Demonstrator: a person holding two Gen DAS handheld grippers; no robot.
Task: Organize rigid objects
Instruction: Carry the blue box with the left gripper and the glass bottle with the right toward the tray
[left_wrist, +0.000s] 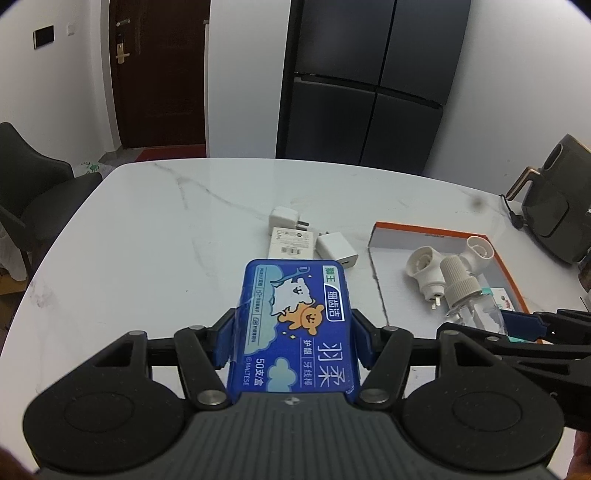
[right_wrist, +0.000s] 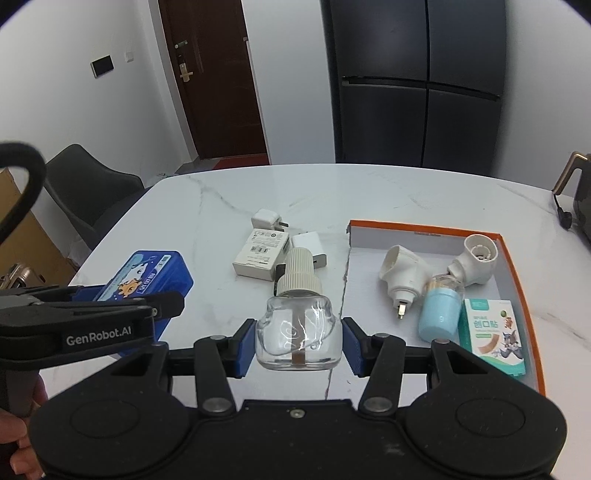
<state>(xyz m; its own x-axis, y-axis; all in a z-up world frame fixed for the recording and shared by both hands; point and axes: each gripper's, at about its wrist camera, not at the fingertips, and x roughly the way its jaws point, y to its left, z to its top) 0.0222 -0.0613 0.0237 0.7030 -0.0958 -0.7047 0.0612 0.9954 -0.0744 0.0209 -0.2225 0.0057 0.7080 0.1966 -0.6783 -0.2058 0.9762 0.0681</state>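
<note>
My left gripper (left_wrist: 291, 341) is shut on a blue floss-pick box (left_wrist: 295, 321) with a cartoon label, held above the white marble table (left_wrist: 147, 258). The same box (right_wrist: 147, 280) and the left gripper (right_wrist: 122, 314) show at the left of the right wrist view. My right gripper (right_wrist: 298, 345) is shut on a clear glass bottle (right_wrist: 297, 332) with a ribbed cream cap, held upright over the table. That bottle (left_wrist: 469, 299) also appears at the right of the left wrist view, beside the right gripper's fingers (left_wrist: 524, 325).
An orange-rimmed tray (right_wrist: 517, 266) at the right holds two white plug-in heaters (right_wrist: 402, 273), a light blue container (right_wrist: 439, 310) and a small plaster box (right_wrist: 493, 336). White chargers (right_wrist: 266, 221) and a white box (right_wrist: 260, 254) lie mid-table. A dark chair (left_wrist: 33, 184) stands left.
</note>
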